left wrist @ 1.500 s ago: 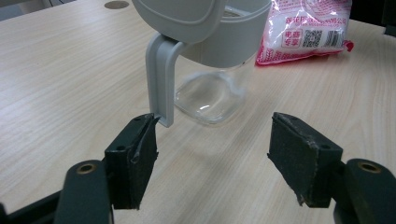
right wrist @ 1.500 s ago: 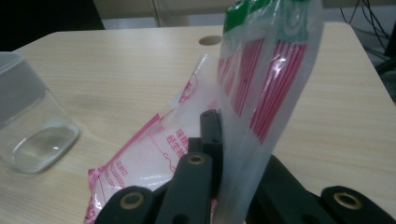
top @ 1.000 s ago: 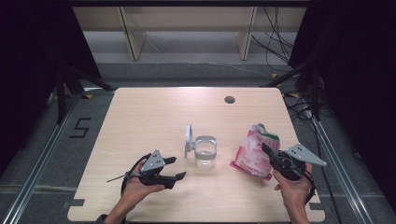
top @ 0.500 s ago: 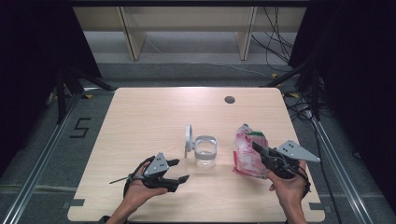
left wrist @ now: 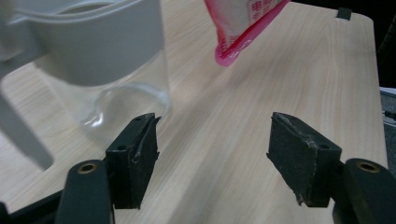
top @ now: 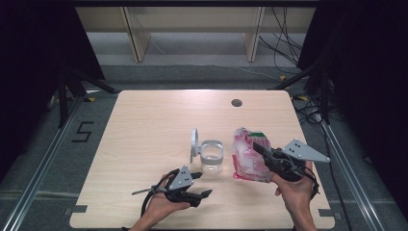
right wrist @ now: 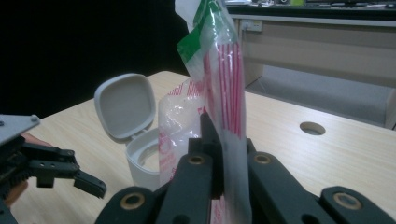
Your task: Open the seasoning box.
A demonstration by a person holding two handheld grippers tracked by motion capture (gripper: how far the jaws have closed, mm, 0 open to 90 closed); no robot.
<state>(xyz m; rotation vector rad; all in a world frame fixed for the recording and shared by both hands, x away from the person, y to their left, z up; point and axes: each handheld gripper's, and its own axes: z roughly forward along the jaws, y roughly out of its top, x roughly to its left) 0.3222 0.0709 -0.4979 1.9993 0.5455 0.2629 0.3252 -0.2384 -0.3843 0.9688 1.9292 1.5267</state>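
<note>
1. High view: one clear jar [top: 211, 157] with its hinged lid [top: 194, 143] up, mid-table [top: 144, 120]; one pink-and-white bag [top: 246, 154] just right of the jar, pinched in the right gripper [top: 262, 150].
2. Left gripper view: left gripper [left wrist: 212, 158] jaws spread, empty, just beside the jar. Red print on the bag, unreadable.
3. Right gripper view: jaws clenched on the bag's edge; green patch on top.

we see a light wooden table [top: 144, 125] with a small round hole [top: 236, 102] near its far edge, pale wooden shelving [top: 192, 29] behind it, and black cables [top: 284, 43] trailing across the grey floor.
</note>
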